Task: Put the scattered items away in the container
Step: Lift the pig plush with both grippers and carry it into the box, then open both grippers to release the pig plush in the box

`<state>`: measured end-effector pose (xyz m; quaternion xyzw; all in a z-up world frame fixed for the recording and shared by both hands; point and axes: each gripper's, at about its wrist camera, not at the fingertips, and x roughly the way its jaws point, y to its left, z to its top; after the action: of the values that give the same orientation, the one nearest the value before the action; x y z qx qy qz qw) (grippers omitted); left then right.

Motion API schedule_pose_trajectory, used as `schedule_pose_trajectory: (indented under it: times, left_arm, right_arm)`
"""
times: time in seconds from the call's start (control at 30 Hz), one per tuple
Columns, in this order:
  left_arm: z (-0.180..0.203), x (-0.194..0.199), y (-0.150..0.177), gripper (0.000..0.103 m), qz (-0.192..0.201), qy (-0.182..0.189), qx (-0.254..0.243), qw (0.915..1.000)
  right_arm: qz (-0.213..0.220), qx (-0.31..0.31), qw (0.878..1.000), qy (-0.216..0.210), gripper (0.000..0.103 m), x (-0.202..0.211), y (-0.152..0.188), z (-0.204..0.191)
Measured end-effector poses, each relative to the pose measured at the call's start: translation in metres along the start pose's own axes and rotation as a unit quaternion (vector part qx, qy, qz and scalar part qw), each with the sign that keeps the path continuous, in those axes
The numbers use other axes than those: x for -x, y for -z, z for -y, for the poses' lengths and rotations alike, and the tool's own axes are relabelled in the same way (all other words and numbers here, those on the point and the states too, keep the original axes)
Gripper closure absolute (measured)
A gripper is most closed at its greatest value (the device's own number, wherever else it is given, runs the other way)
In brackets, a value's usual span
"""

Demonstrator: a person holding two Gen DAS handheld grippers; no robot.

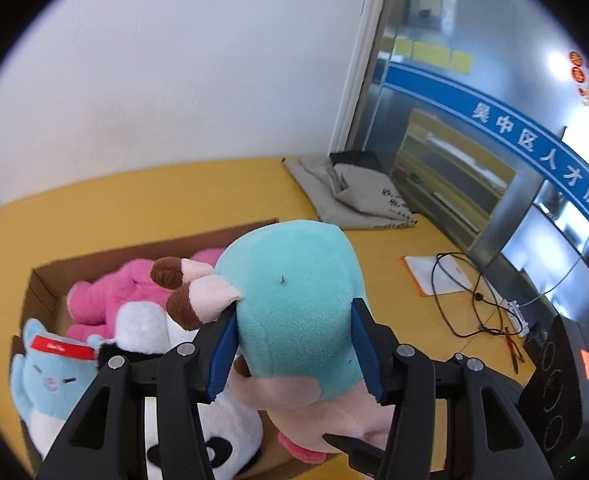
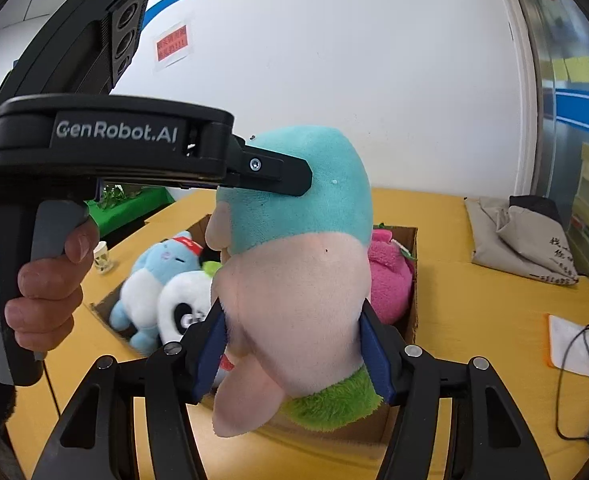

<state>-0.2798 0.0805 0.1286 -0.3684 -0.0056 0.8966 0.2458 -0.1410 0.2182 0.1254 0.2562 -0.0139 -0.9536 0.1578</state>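
Both grippers hold one large plush toy with a teal head and pale pink body above an open cardboard box. My left gripper is shut on the toy's teal head. My right gripper is shut on its pink body, just above a green fuzzy base. In the right wrist view the left gripper reaches in from the left. Inside the box lie a pink plush, a light blue cat plush and a panda plush.
The box stands on a yellow table against a white wall. A folded grey cloth bag lies at the back right. A white paper with orange edge, black cables and a paper cup are also on the table.
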Motion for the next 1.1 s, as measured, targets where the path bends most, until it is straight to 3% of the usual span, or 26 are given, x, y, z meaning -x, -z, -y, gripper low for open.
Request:
schedule_pose_trajectory:
  times: [0.13,0.27,0.4,0.57,0.67,0.77,0.83,0.9,1.1]
  left_arm:
    - [-0.011,-0.050,0.017,0.051,-0.052,0.005,0.015,0.9985]
    - [-0.015,-0.078,0.039,0.051,-0.087,0.032,0.030,0.9953]
    - [-0.012,-0.088,0.049,0.046,-0.078,0.031,0.029,0.9960]
    - [-0.011,-0.079,0.045,0.039,-0.067,0.021,0.026,0.9972]
    - [-0.012,-0.066,0.032,0.039,-0.031,-0.028,0.006,0.9991]
    - [-0.022,-0.067,0.019,0.041,-0.031,-0.070,0.000,0.9970]
    - [-0.029,-0.075,0.016,0.046,-0.041,-0.109,-0.016,0.9930]
    - [-0.033,-0.079,0.017,0.062,-0.049,-0.139,-0.030,0.9886]
    - [-0.041,-0.044,0.023,0.063,-0.021,-0.151,-0.015,0.9882]
  right_arm:
    - [-0.029,-0.013,0.999,0.006,0.036,-0.041,0.026,0.024]
    - [-0.071,-0.024,0.997,0.014,0.036,-0.052,0.054,0.037]
    - [-0.089,-0.037,0.995,0.020,0.036,-0.044,0.069,0.047]
    - [-0.105,-0.041,0.993,0.024,0.032,-0.045,0.065,0.048]
    - [-0.113,-0.037,0.992,0.033,0.032,-0.047,0.065,0.046]
    - [-0.116,-0.028,0.992,0.040,0.032,-0.046,0.068,0.043]
    - [-0.118,-0.029,0.992,0.042,0.032,-0.048,0.068,0.044]
    - [-0.119,-0.027,0.991,0.044,0.032,-0.048,0.069,0.043]
    - [-0.125,-0.029,0.991,0.047,0.032,-0.046,0.069,0.038]
